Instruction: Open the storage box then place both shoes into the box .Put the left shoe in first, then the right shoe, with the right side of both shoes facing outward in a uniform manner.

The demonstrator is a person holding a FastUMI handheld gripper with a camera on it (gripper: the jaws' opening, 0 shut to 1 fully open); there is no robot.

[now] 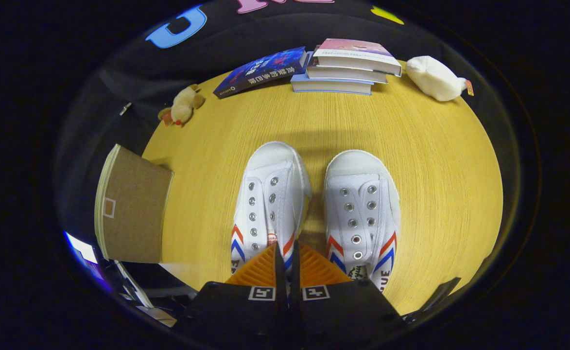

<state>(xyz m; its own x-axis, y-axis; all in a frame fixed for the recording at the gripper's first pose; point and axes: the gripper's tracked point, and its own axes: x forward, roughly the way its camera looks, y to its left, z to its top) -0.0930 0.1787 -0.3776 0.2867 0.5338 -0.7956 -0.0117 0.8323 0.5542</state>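
— Where are the tongs (287, 253) right now?

— Low and pointing forward, tips level with each other.

— Open or closed?

— Closed, as far as I can see. The two orange ribbed fingers (258, 270) lie side by side with only a thin dark slit between them, and nothing sits in that slit.

— And behind the fingers?

— The black body, with a square marker on each half, side by side. No hand or sleeve that I can make out.

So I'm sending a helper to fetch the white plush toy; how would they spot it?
On the wooden table, look far beyond the closed gripper and the two shoes, to the book stack. The white toy lies beside that stack, and it's plain white, unlike the tan toy.
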